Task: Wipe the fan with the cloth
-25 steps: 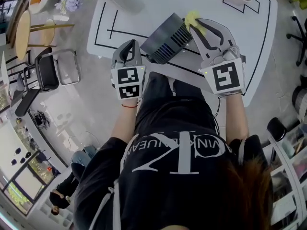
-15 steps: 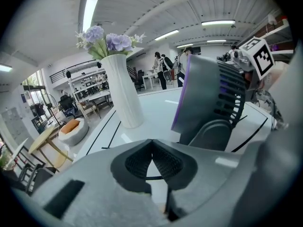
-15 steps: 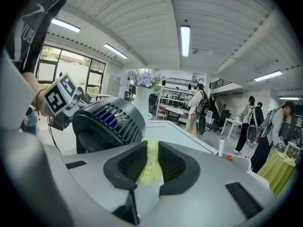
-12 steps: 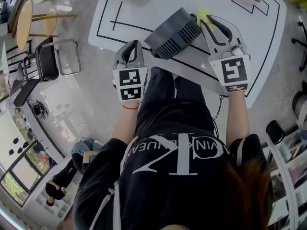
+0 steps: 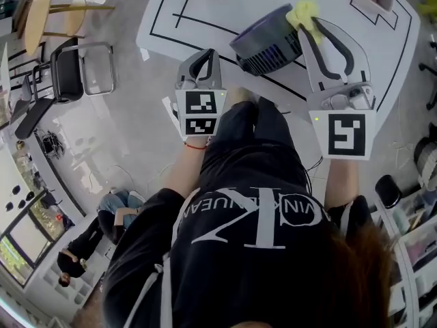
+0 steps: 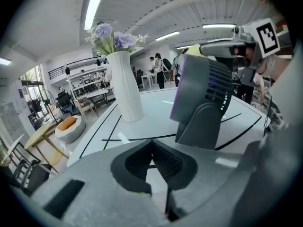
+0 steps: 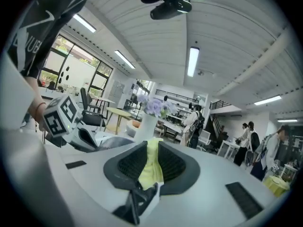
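While the fan (image 5: pixel 265 41) stands on the white table (image 5: pixel 205 11), close to its near edge, it sits between the two tools, with its dark head tilted on a grey stand and the slatted grille facing the near right. Left gripper (image 5: pixel 203 53): at the near left of the fan and apart from it, tips over the table's near edge. In the left gripper view the left gripper (image 6: pixel 152 142) has its ribbed pads meeting at the tips, nothing between them; the fan (image 6: pixel 203 98) is ahead to the right, and a white vase (image 6: pixel 125 86) with purple flowers (image 6: pixel 113 34) stands farther off to the left. Right gripper (image 5: pixel 308 24): reaches from the near right up to the fan's top right edge. Its jaws are closed on a yellow cloth (image 5: pixel 304 10), which bunches out past the tips over that edge; whether the cloth presses on the housing cannot be told. In the right gripper view the right gripper (image 7: pixel 151 144) has the cloth (image 7: pixel 150 167) pinched as a vertical strip between the two pads. Black lines mark the tabletop around the fan.
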A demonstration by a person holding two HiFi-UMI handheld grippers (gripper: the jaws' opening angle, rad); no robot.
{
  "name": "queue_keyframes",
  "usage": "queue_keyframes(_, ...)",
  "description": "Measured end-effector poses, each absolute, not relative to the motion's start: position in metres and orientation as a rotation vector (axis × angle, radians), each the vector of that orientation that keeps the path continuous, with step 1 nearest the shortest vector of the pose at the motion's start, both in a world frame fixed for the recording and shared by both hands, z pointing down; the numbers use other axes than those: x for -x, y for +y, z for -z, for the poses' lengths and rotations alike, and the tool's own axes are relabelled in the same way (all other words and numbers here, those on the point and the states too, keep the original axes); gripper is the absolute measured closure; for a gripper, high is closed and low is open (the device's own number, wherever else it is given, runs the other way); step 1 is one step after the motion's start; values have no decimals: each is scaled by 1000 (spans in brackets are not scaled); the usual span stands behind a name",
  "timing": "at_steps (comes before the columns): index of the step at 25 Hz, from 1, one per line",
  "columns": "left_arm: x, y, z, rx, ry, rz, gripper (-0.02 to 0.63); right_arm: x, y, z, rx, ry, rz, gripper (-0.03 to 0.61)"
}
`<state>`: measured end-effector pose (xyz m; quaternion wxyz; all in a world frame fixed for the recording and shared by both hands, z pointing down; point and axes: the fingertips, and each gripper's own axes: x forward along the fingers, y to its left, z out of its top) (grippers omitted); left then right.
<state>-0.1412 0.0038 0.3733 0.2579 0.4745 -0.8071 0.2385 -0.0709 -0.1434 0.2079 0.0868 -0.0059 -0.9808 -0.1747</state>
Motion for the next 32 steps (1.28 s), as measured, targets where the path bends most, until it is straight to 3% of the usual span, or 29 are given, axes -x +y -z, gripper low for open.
queue_keyframes(12,158,15,-352,-1448,-2184,-575,603,105,-4,-240,295,-2593,795,505)
queue_keyframes(20,170,38,-355,-1480,-2174,-570,603,107,12,-277,219,-2328,1048,505)
queue_keyframes(32,156,18,-355,-1522,-2155,-572,603,100,-18,-242,96,-2442,1026,505)
